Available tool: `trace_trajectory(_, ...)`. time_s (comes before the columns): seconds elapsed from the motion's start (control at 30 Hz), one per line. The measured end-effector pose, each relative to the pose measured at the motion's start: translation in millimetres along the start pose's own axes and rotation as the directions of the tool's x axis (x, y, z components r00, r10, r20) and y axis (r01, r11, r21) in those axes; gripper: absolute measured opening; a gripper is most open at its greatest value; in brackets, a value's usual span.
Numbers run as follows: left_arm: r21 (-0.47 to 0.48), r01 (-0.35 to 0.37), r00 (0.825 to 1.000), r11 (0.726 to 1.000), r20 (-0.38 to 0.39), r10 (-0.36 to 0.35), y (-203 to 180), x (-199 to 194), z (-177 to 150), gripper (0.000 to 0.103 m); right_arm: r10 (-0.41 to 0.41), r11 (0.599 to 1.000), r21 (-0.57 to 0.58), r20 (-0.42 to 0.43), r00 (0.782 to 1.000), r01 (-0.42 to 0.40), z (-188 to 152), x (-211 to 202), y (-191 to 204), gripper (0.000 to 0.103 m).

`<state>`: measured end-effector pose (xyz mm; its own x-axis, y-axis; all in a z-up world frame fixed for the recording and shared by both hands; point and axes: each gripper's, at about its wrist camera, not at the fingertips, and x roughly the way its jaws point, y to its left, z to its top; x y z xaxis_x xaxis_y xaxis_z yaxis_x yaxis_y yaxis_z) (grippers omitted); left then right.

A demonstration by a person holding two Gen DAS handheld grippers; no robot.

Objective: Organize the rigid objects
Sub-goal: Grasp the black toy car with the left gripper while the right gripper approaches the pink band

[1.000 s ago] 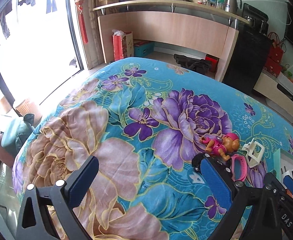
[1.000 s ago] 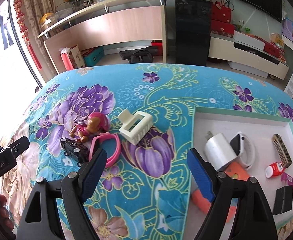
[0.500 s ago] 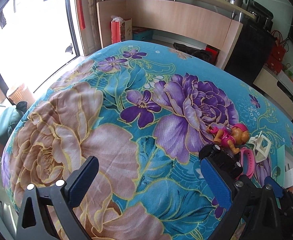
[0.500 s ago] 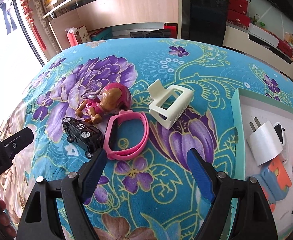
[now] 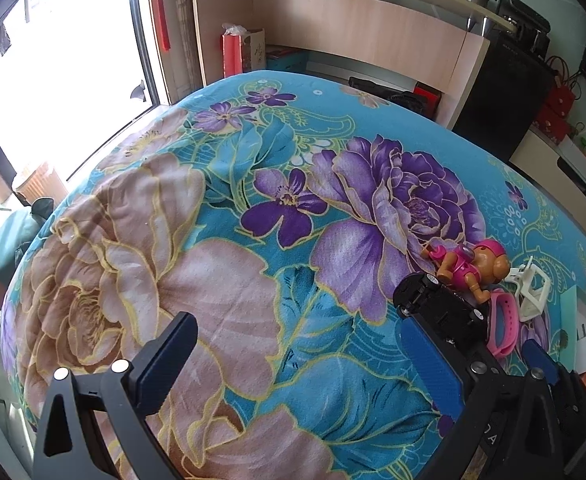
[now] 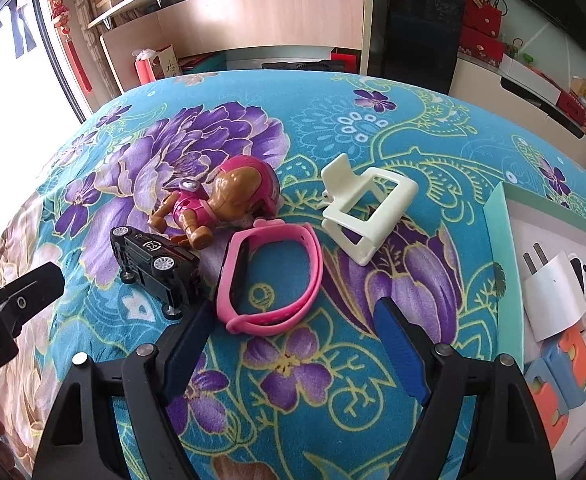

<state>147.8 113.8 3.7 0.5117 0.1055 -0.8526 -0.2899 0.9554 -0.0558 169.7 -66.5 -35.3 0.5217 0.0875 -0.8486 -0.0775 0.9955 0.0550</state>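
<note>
Wristband [image 6: 269, 276] looks light and springy; I'd pinch its near strap, as my right gripper [image 6: 293, 344] hovers just short, jaws apart, empty; left jaws apart too.

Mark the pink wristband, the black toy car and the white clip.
pink wristband [image 6: 313, 256], right wrist view, right side of the strap.
black toy car [image 6: 149, 266], right wrist view, its underside.
white clip [image 6: 403, 190], right wrist view, frame's far corner.
</note>
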Motion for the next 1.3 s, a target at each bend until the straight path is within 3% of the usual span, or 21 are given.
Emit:
trace_trajectory(0.77,0.041,-0.009,1.0,0.999,-0.003,0.009,-11,3,0,0.103,0.017,1.0,0.024,0.076,0.997,-0.019,5,7,-6,0.074)
trace_trajectory(0.93,0.049,-0.007,1.0,0.999,-0.004,0.007,-13,4,0,0.103,0.038,0.999,0.027,0.071,0.997,-0.04,6,4,-8,0.051)
trace_trajectory(1.3,0.123,0.082,0.997,0.989,-0.025,-0.08,-30,9,-3,0.103,0.046,0.999,0.027,-0.003,0.999,-0.046,2,-4,-21,0.05)
